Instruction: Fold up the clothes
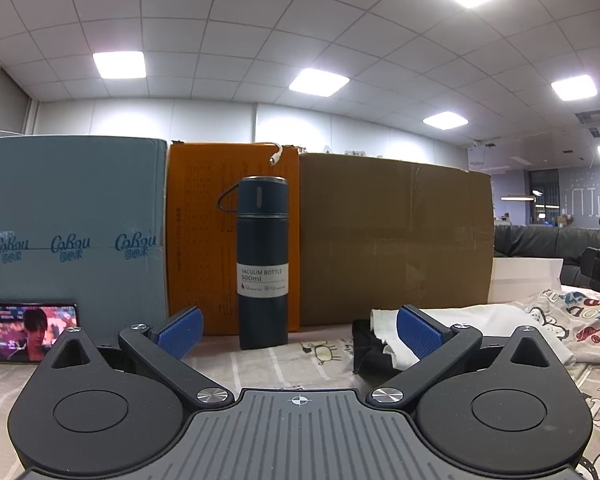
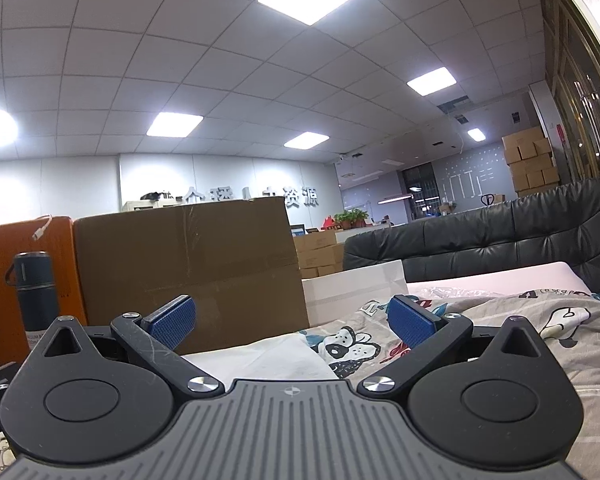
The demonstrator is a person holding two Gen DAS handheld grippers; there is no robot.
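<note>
A white garment (image 1: 472,322) with a black piece (image 1: 366,354) beside it lies on the cartoon-print sheet (image 1: 308,356), just right of my left gripper (image 1: 300,334), which is open and empty with blue pads (image 1: 180,336). In the right wrist view the white garment (image 2: 268,358) lies flat just ahead of my right gripper (image 2: 292,324), which is open and empty. Both grippers sit low over the sheet and point at the boxes.
A dark vacuum bottle (image 1: 263,264) stands ahead, before an orange box (image 1: 204,240), a brown carton (image 1: 396,240) and a blue-grey box (image 1: 72,232). A phone (image 1: 24,332) plays at left. A white box (image 2: 352,290), pink pad (image 2: 500,280) and black sofa (image 2: 480,244) are right.
</note>
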